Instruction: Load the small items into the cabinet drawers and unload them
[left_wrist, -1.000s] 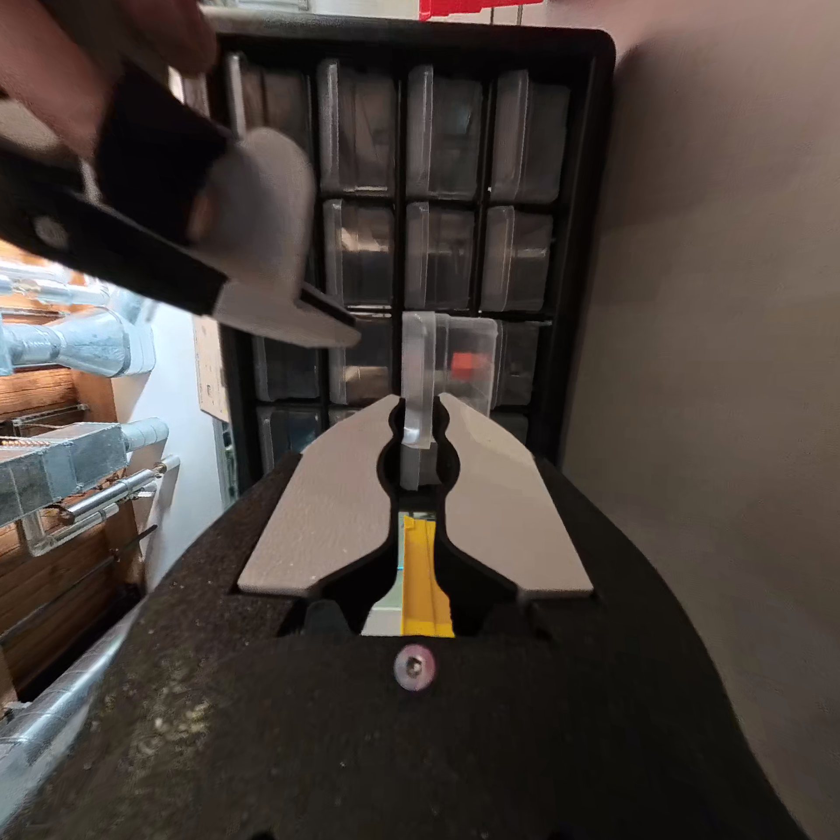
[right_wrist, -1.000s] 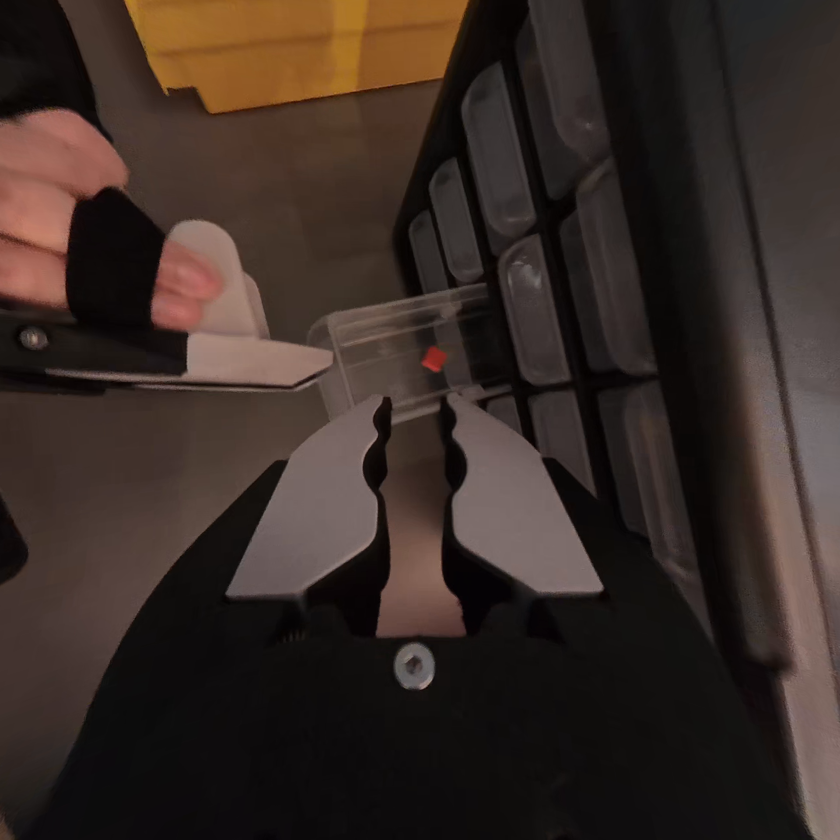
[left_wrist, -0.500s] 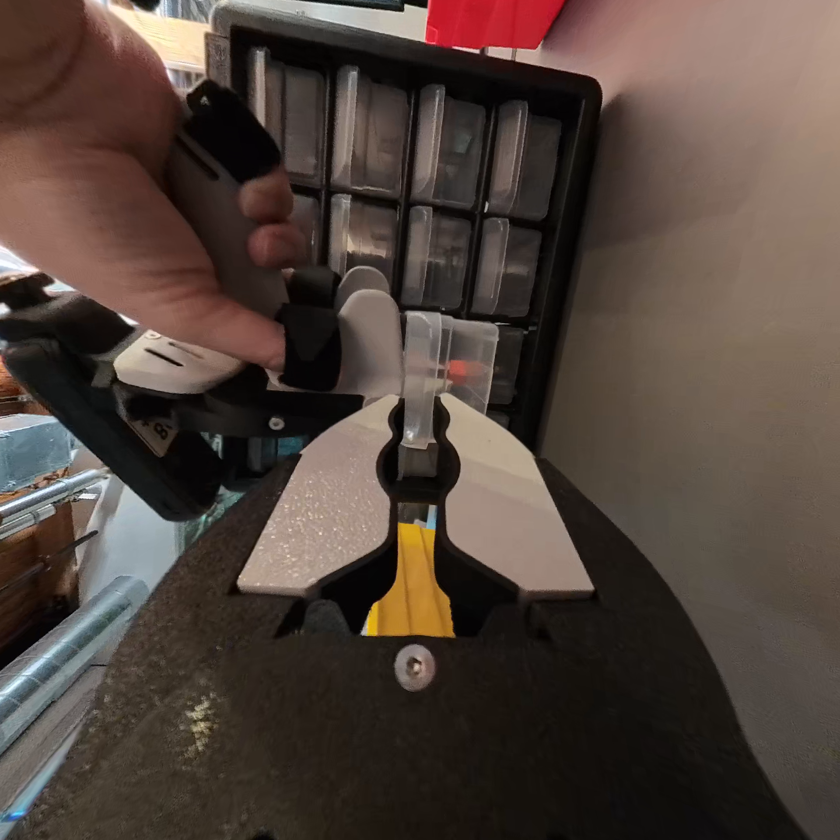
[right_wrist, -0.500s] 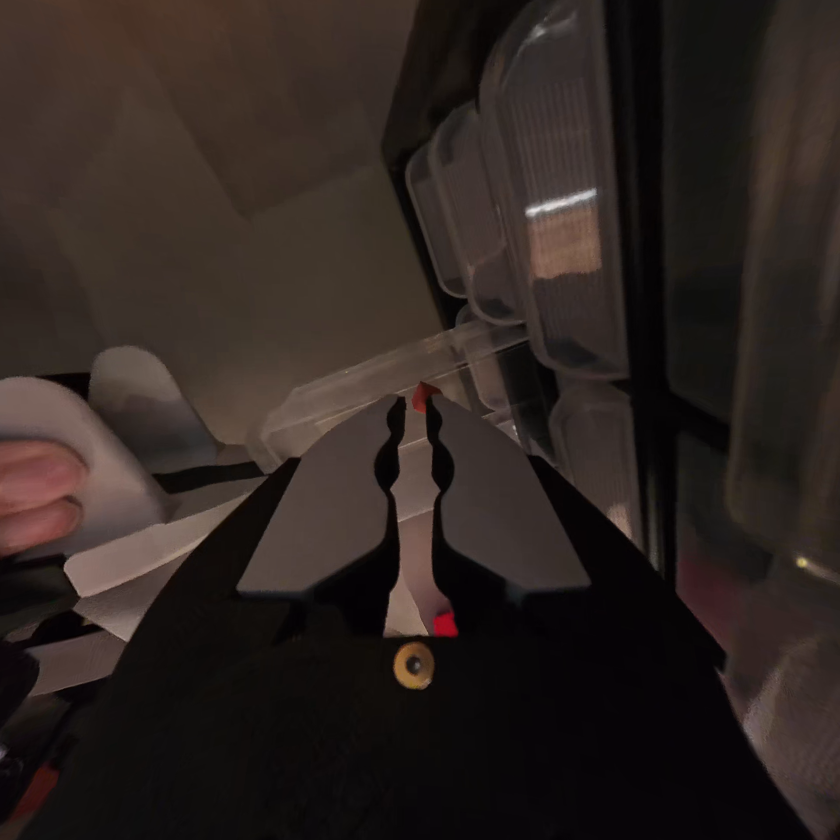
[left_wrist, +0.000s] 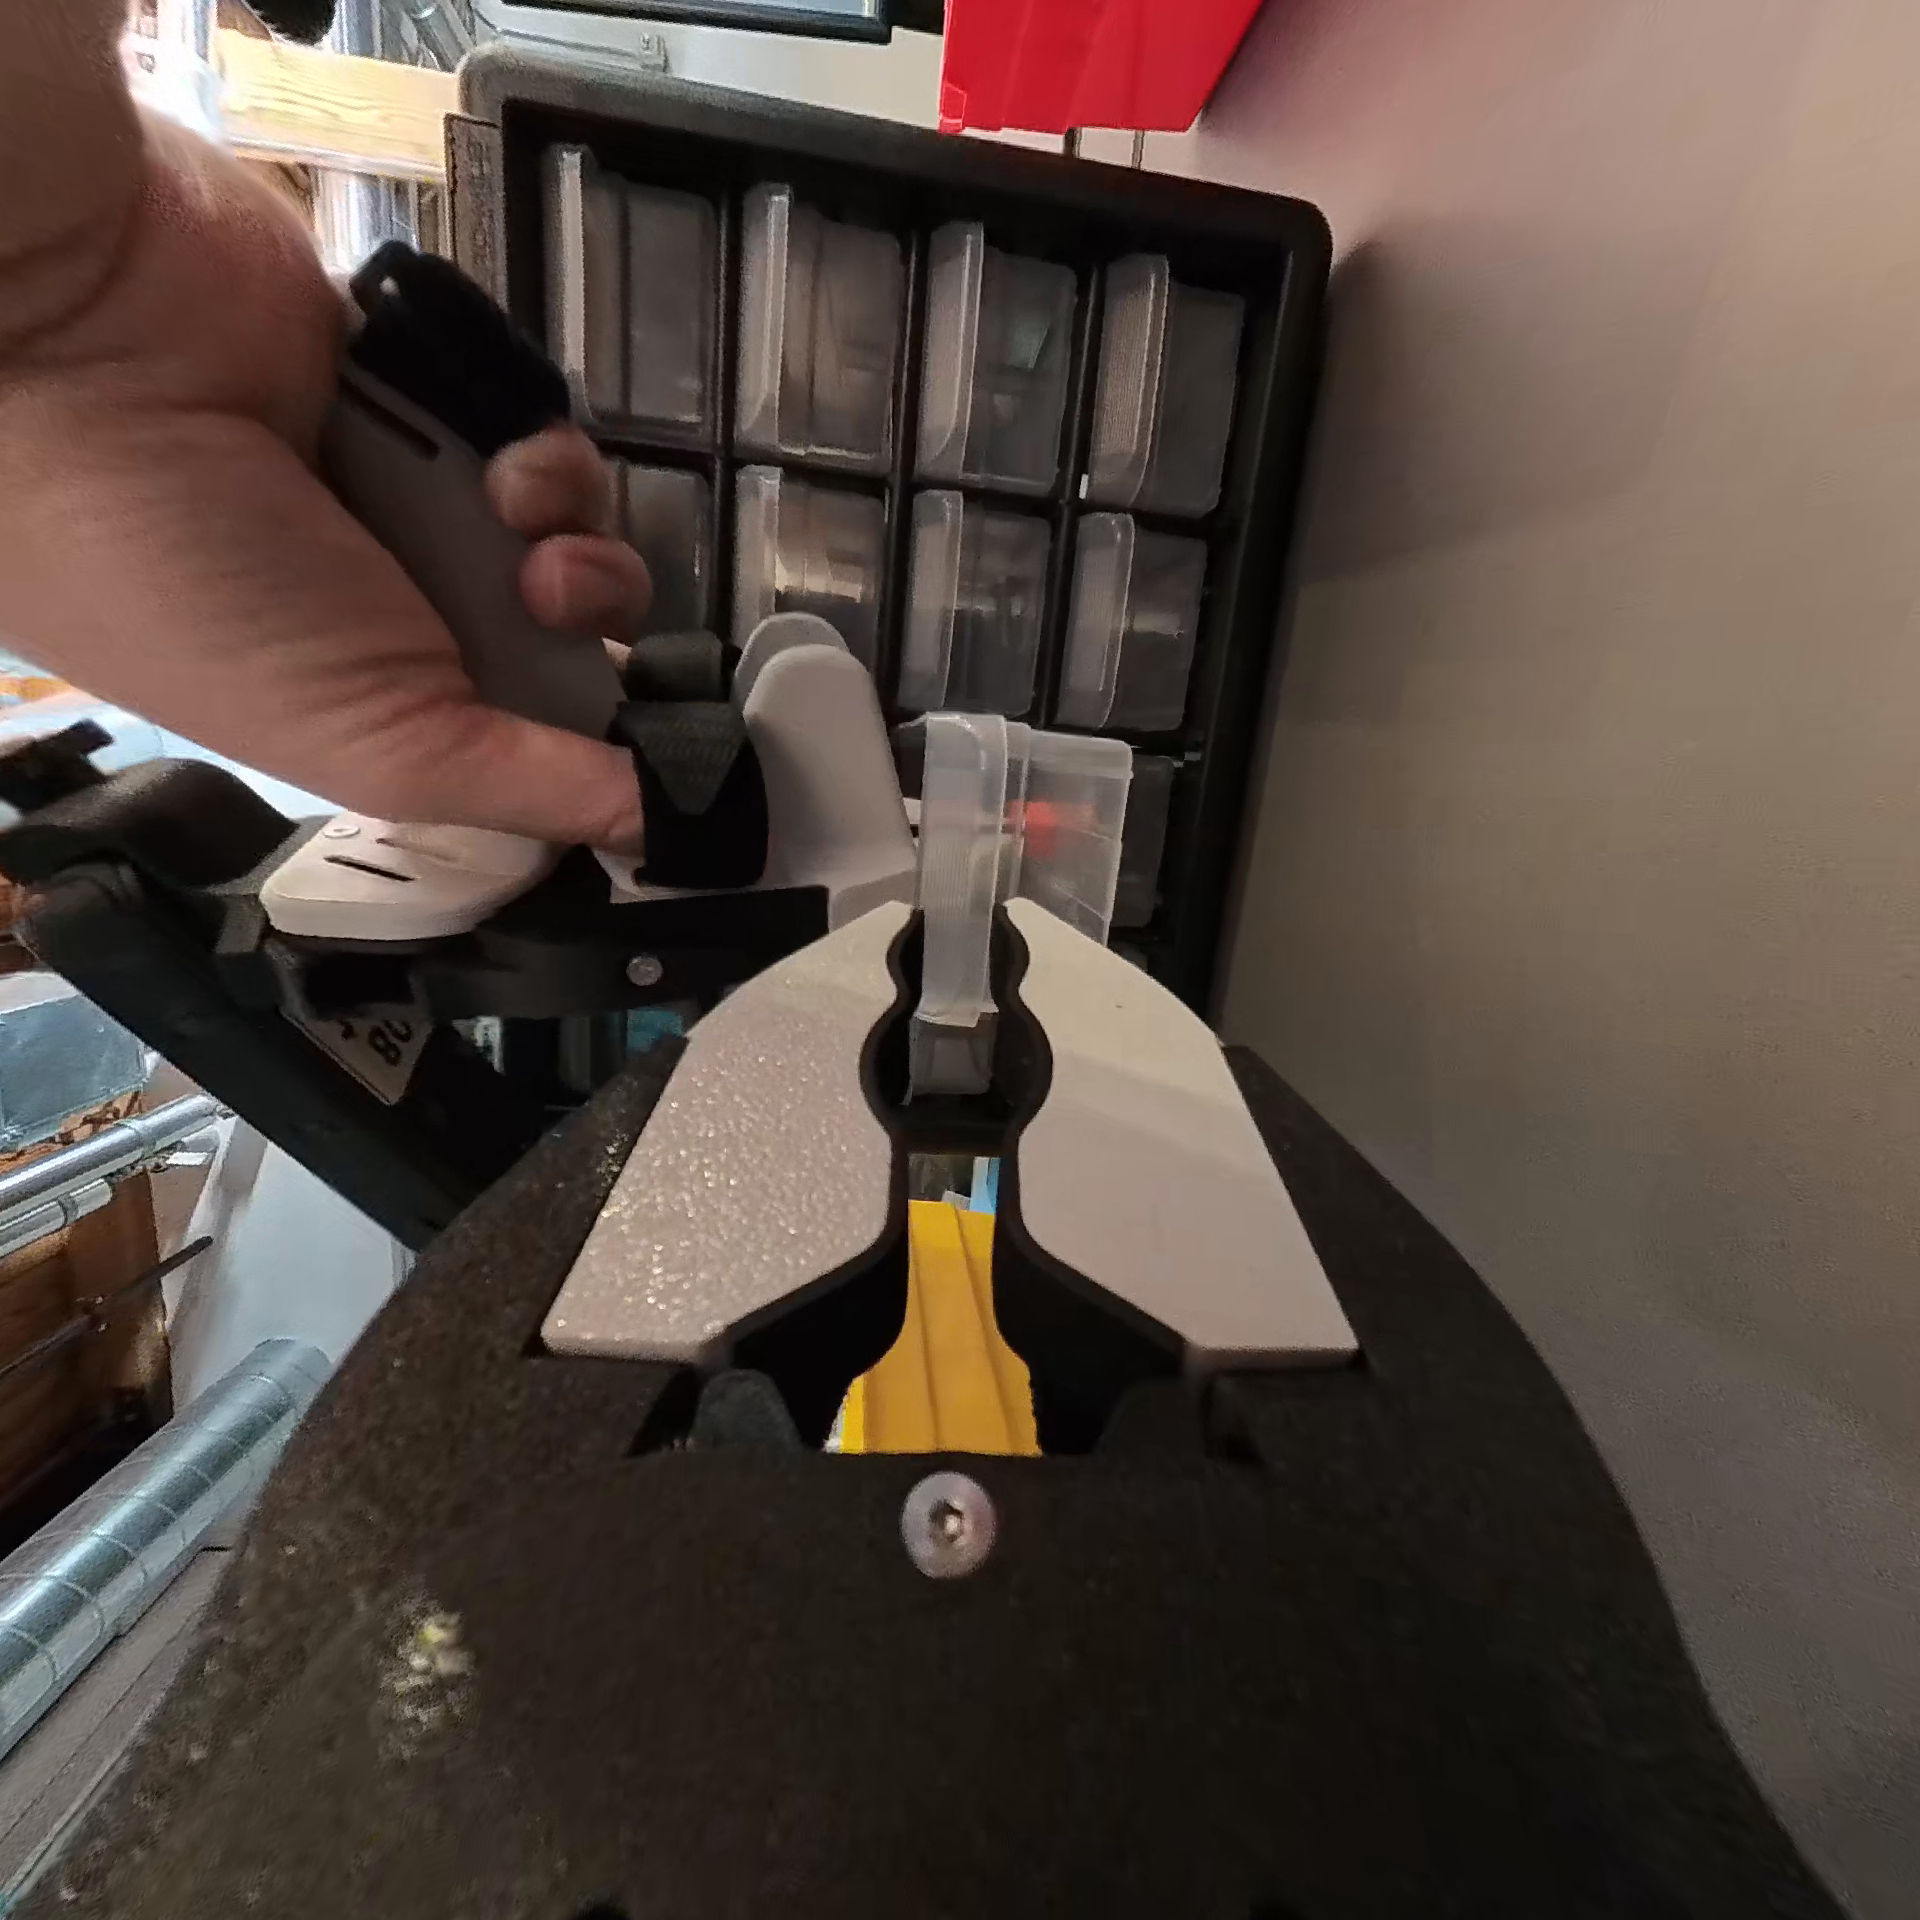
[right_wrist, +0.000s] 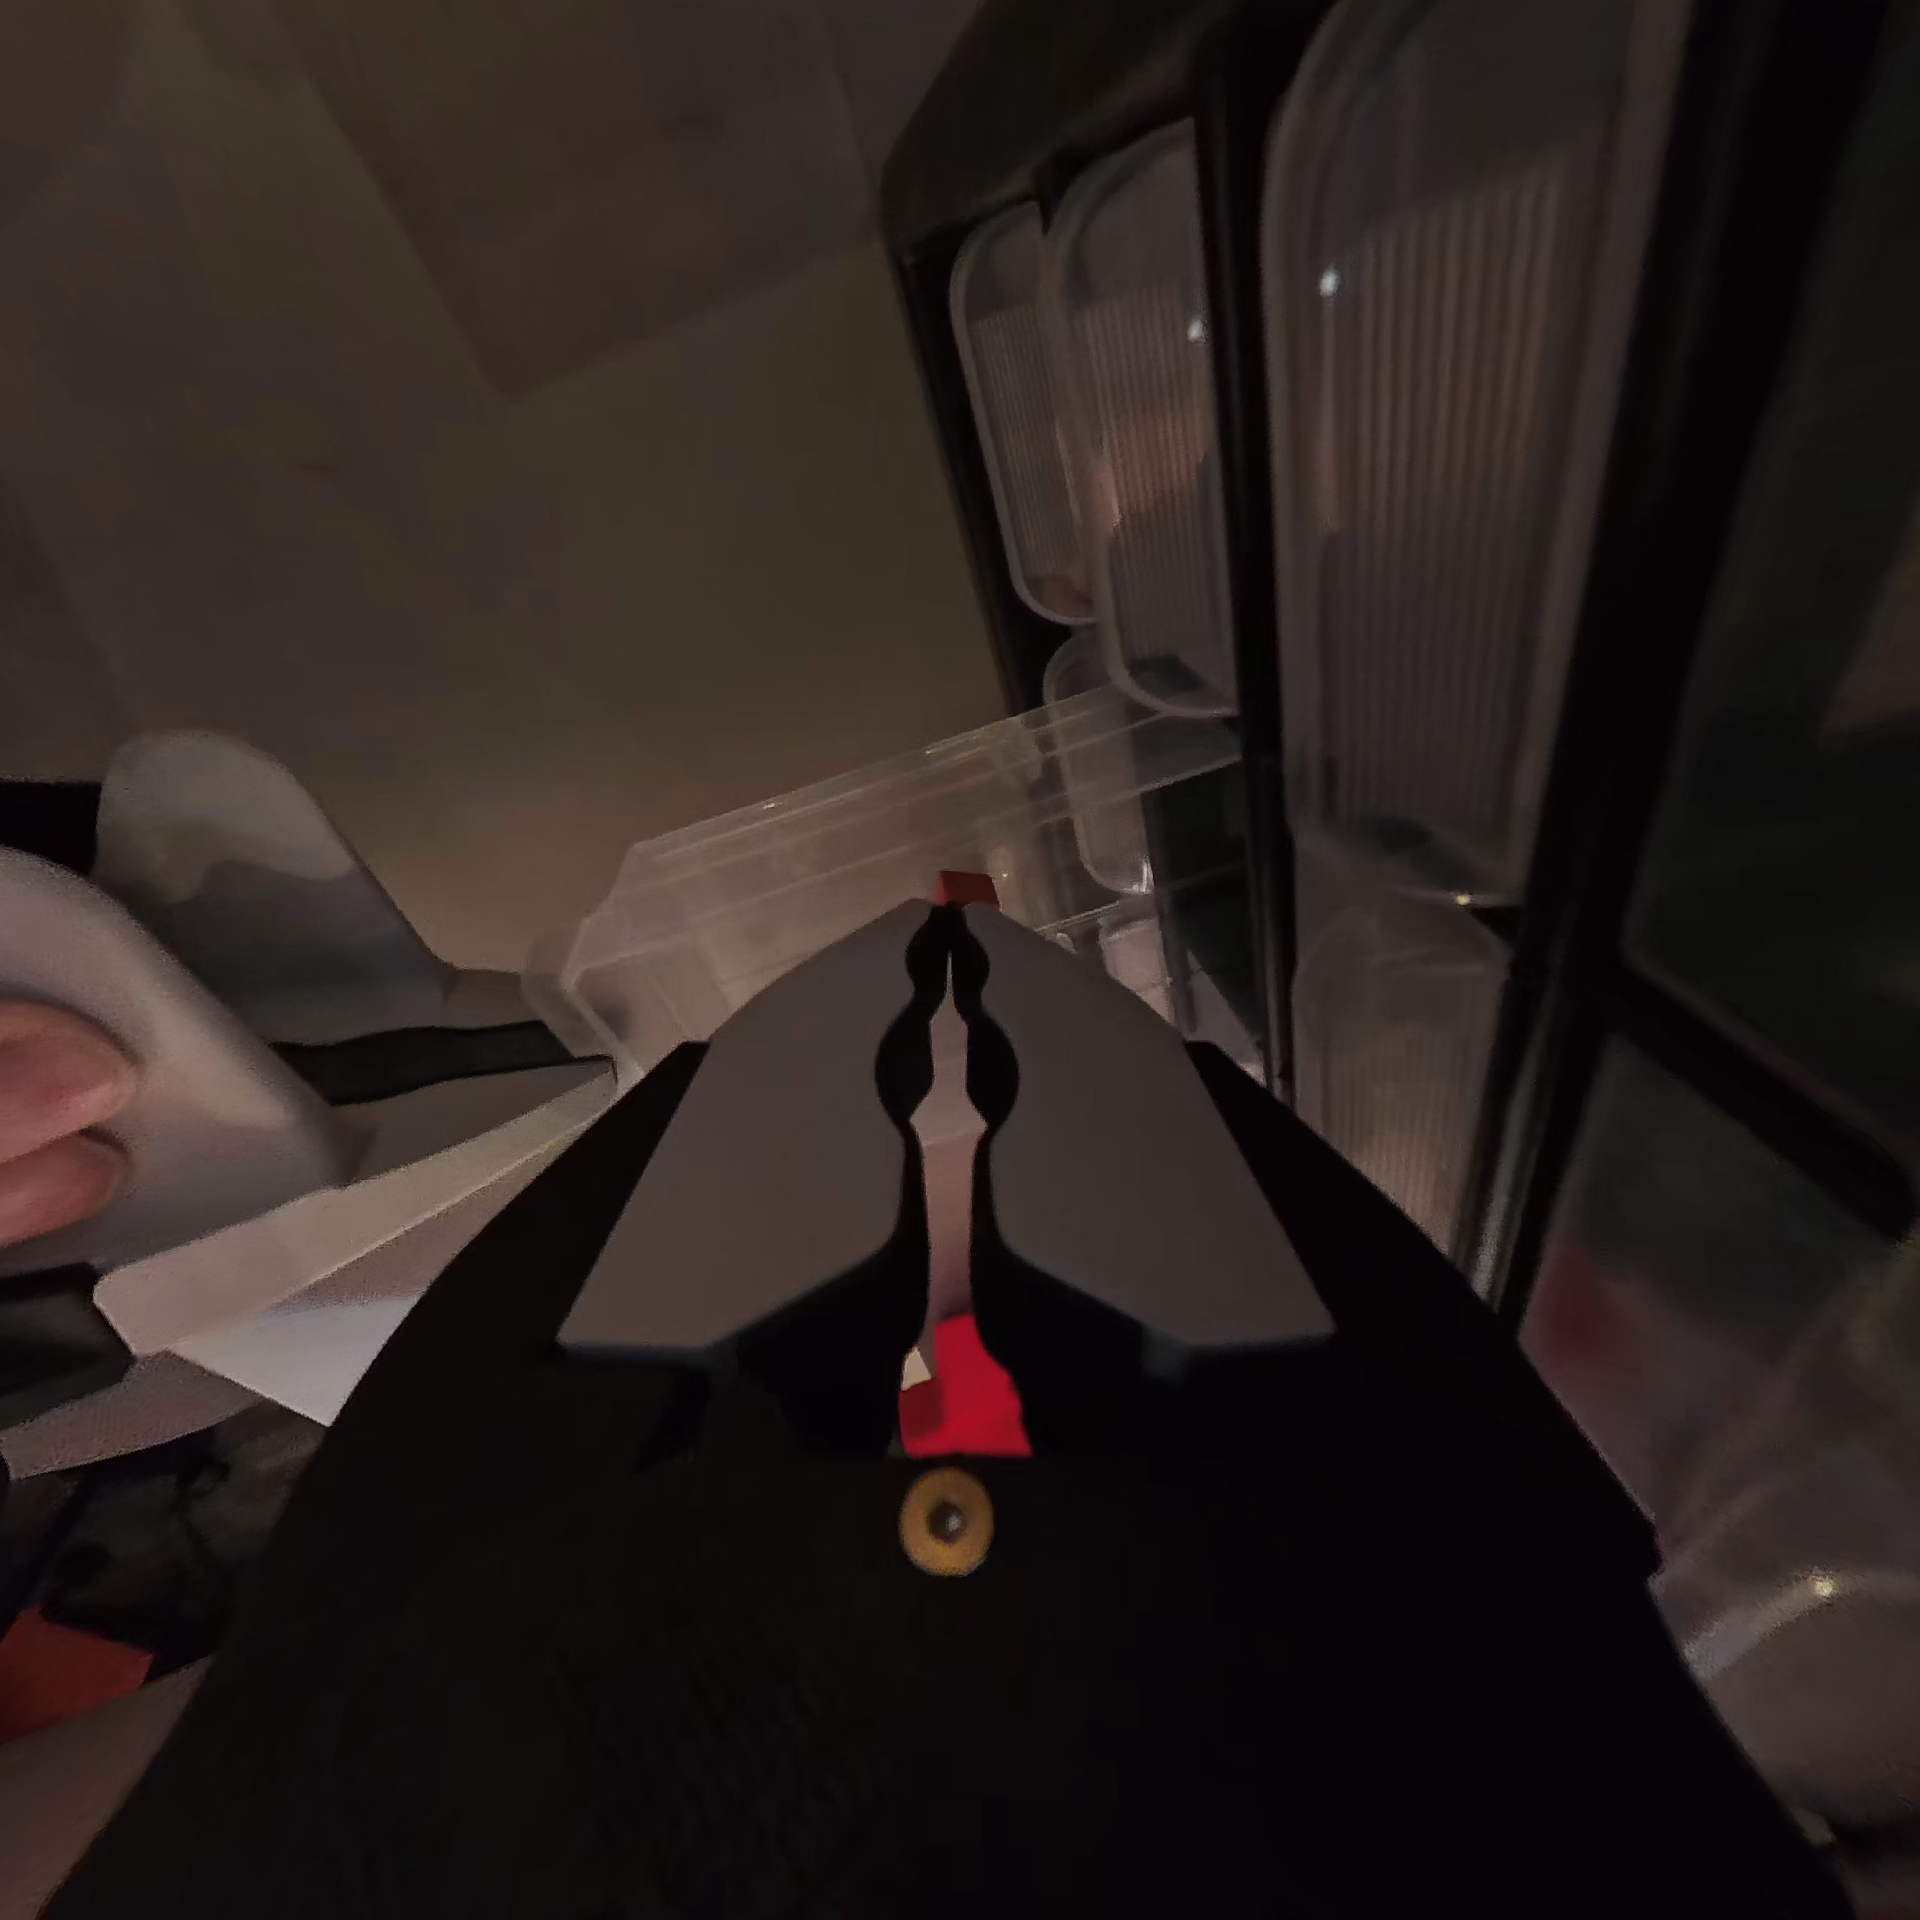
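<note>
The step in hand looks like unloading: one clear drawer (left_wrist: 1060, 821) stands pulled out of the black cabinet (left_wrist: 1257, 436), and a small red item (right_wrist: 961, 890) lies inside it, toward the cabinet end.

The left hand-held gripper (left_wrist: 954, 966) is clamped on the drawer's front tab and holds the drawer out. The right hand-held gripper (right_wrist: 952, 925) reaches into the open drawer from above, its jaws drawn in until the tips nearly meet, right at the near edge of the red item. Whether the tips have actually pinched it I cannot tell; the item shows just past them, partly hidden.

If the grip is sound, the next move calls for a straight lift clear of the drawer walls, with the left hand-held gripper keeping the drawer steady. If not, the jaws must part a little and go in deeper around the item.

The item is a small, bright red, blocky piece, seen through the drawer's clear wall in the left wrist view. The other drawers sit shut in their slots.
</note>
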